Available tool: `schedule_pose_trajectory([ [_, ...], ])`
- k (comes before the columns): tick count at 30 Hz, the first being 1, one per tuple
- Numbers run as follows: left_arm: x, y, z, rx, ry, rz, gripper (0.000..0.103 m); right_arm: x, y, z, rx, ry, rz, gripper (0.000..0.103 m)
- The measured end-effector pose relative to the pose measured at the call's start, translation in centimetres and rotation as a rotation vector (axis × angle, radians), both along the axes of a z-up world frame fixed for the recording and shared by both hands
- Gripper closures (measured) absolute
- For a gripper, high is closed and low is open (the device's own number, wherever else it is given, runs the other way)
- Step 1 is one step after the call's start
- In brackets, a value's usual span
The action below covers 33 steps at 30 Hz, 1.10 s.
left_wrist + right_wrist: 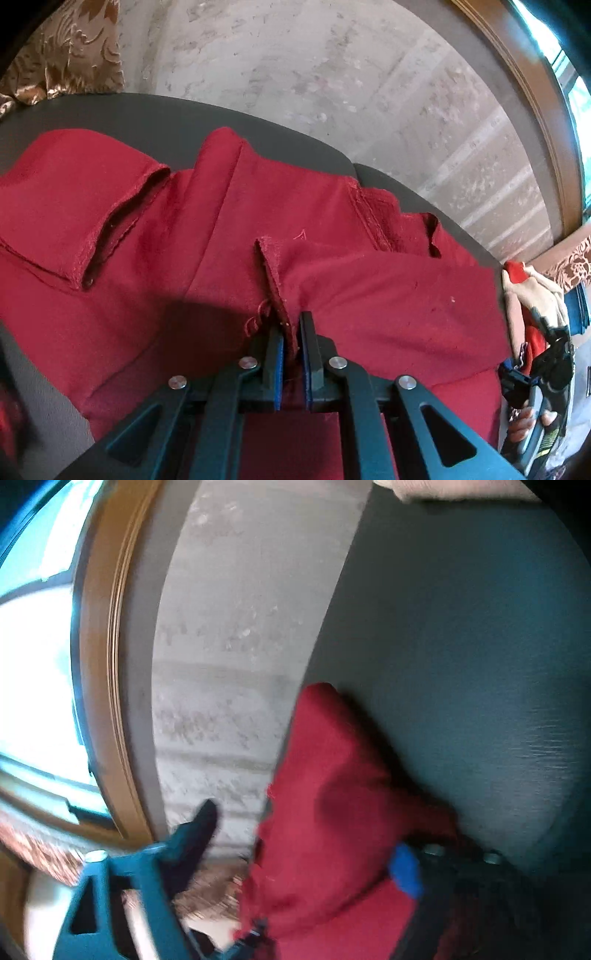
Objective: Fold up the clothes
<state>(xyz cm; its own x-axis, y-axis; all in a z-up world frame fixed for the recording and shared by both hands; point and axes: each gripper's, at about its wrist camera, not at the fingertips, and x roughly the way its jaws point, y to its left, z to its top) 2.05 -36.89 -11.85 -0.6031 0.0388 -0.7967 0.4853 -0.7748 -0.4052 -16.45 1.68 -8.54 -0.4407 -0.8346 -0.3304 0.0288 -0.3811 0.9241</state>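
Pinching a frayed hem of the red garment (332, 280) spread on the grey worktop (155, 110), the left tongs (291, 332) could slip off; the right tongs (306, 834) stand apart around a bunched fold, gripping nothing yet.

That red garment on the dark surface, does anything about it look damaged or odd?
Yes. The red garment has a frayed raw edge, with loose threads curling just ahead of the left gripper, which is pinching that edge.
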Motion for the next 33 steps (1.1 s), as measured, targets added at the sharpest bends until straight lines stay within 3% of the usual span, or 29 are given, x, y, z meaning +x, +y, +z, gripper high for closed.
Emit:
schedule_pose_trajectory([
  [1,0.4,0.1,0.0,0.012,0.002,-0.002,0.096,0.2,0.4,0.0,0.026,0.011,0.03,0.038],
  [4,1.2,0.5,0.1,0.028,0.007,-0.035,0.096,0.6,1.0,0.7,0.122,0.028,0.124,0.035],
  [7,1.8,0.4,0.3,0.054,0.026,-0.062,0.094,1.9,0.7,2.5,0.238,0.084,0.219,0.006],
  [8,1.9,0.3,0.3,0.061,0.036,-0.064,0.094,2.5,0.5,3.2,0.279,0.111,0.251,0.003],
  [14,2.3,-1.0,1.2,0.161,0.136,-0.058,0.088,4.8,-0.9,7.3,0.537,0.309,0.34,0.002],
  [17,2.0,-1.5,1.8,0.194,0.175,-0.049,0.084,3.9,-4.1,8.6,0.646,0.414,0.375,0.001],
  [21,-0.5,-1.1,1.8,0.138,0.119,-0.047,0.084,2.1,-8.6,8.0,0.755,0.456,0.426,0.001],
  [22,-1.0,-0.8,1.6,0.1,0.084,-0.041,0.094,1.7,-9.6,7.7,0.778,0.459,0.44,0.001],
  [27,0.5,0.3,1.7,-0.022,0.064,0.007,0.097,1.3,-11.7,5.7,0.944,0.491,0.416,0.0],
  [30,1.8,0.7,0.1,-0.05,0.015,0.02,0.096,1.2,-12.1,3.4,0.989,0.457,0.431,0.0],
  [33,3.0,0.2,0.6,-0.01,0.079,0.069,0.089,1.8,-12.2,3.1,1.017,0.52,0.429,0.0],
])
